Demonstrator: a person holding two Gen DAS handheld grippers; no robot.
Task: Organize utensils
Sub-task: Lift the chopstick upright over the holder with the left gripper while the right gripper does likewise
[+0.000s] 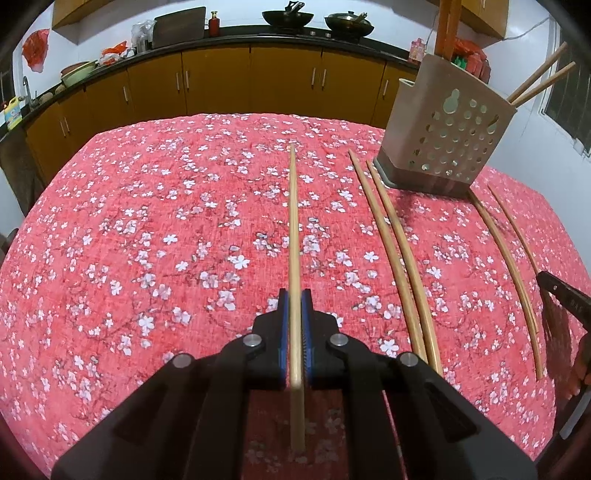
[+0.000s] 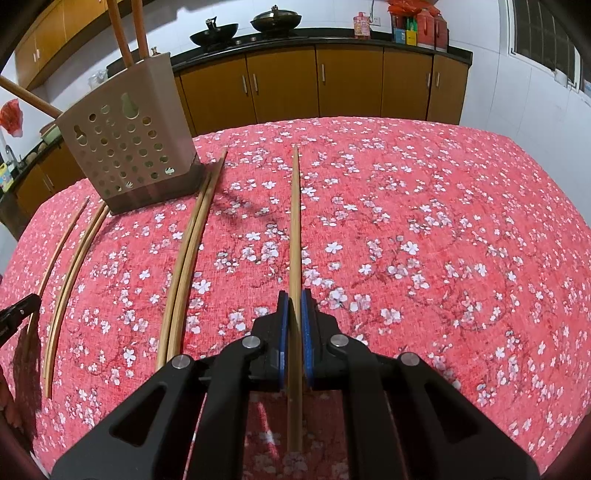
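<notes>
My left gripper (image 1: 294,295) is shut on a wooden chopstick (image 1: 293,221) that points away over the red floral tablecloth (image 1: 147,240). My right gripper (image 2: 294,295) is shut on another chopstick (image 2: 294,221) in the same way. A beige perforated utensil holder (image 1: 443,136) stands at the far right in the left wrist view and, as the holder (image 2: 125,147), at the far left in the right wrist view, with chopsticks and orange handles sticking out. A loose pair of chopsticks (image 1: 399,251), (image 2: 188,258) lies on the cloth between the grippers. Further loose chopsticks (image 1: 513,280), (image 2: 70,280) lie near the holder.
Yellow kitchen cabinets (image 1: 221,81) under a dark counter run behind the table, with woks (image 1: 288,16) on the stove. The other gripper's black edge (image 1: 565,299) shows at the right in the left wrist view and, as a black edge (image 2: 18,310), at the left in the right wrist view.
</notes>
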